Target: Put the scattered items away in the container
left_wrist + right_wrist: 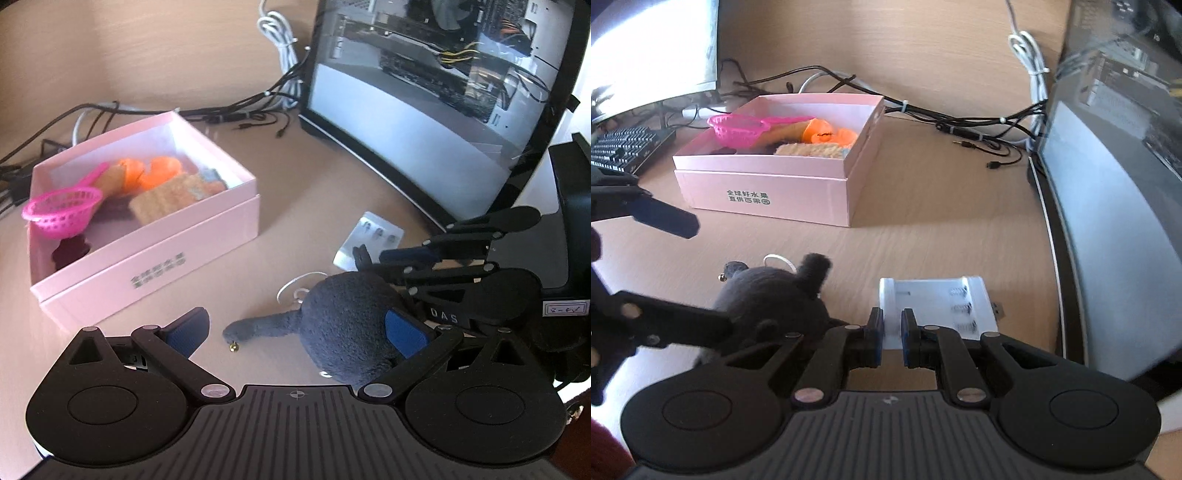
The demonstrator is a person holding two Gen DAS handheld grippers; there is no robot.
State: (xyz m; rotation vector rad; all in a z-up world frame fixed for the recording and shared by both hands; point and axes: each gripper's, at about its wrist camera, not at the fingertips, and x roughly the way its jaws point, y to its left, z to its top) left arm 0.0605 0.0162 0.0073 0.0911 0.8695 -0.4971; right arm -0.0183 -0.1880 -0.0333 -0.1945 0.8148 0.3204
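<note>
The open pink cardboard box (764, 195) sits on the light wooden desk (923, 229), toward the far left, with dark printed characters on its near wall. Inside it lie a bright pink plastic toy strainer (61, 208) at the left end, its handle reaching over the other contents, two orange rounded toy pieces (151, 171) near the far wall, a tan ridged biscuit-like block (166, 201) in the middle, and some dark items low in the near corner that are too shadowed to identify. On the desk near the box, still outside it, lies a dark grey fuzzy plush toy (347, 325) with a thin limb ending in a small gold bell (233, 347) and a white loop of cord (299, 284) behind it. The left gripper (295, 332) is spread wide around this plush, one blue pad against its right flank and the other standing clear on the left. Just to the right of the plush lies a white plastic battery holder (938, 299) with metal springs. The right gripper (892, 341) has its fingers drawn nearly together at the holder's near edge; whether they pinch that edge is unclear. Beyond, black and white cables (960, 122) trail across the desk, a glass-sided computer case (443, 74) stands at the right, and a dark keyboard (624, 147) lies at the far left.
</note>
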